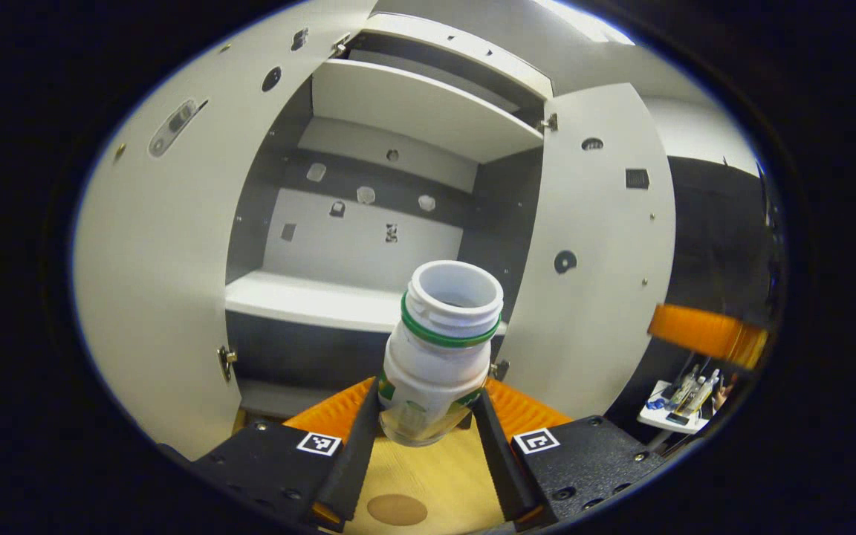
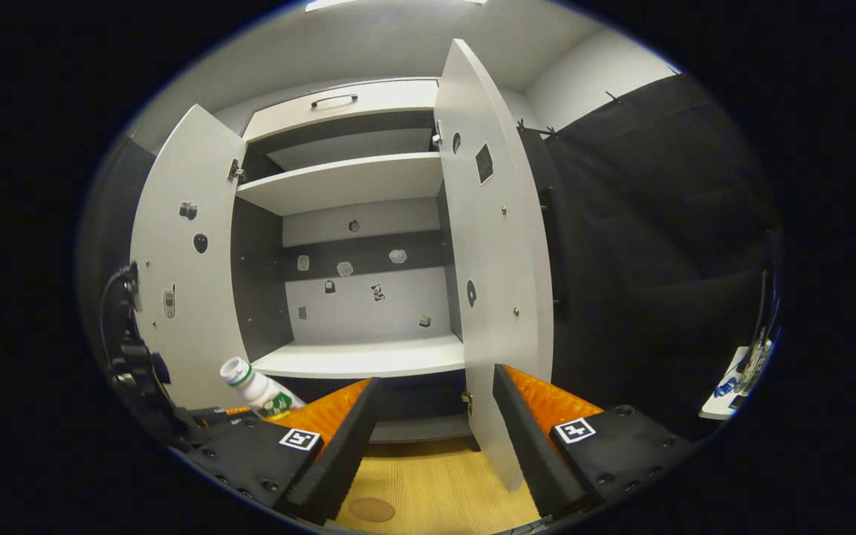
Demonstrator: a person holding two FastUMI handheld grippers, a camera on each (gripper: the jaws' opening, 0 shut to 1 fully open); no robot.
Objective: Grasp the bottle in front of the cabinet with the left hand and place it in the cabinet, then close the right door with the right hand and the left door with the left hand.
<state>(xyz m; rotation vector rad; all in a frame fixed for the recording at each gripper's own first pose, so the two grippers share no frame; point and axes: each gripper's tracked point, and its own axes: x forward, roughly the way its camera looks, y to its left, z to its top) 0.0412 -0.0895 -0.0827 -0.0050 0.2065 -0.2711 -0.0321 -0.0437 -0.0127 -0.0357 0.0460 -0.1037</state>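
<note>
bottle (image 1: 439, 349) base hidden between jaws

Smooth plastic bottle (image 1: 439, 349); matt cabinet (image 1: 368, 305); wood-grain floor (image 1: 435, 475).

Left gripper view sits low and close, tilted up into the cabinet (image 1: 398, 223). Right gripper view hangs farther back, the cabinet (image 2: 357, 297) at twelve o'clock. Both share its open shelves and doors.

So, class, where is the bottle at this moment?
In the left gripper view the bottle sits low and centre, clamped in the left gripper, tilted, above the wooden floor before the open cabinet.
</note>
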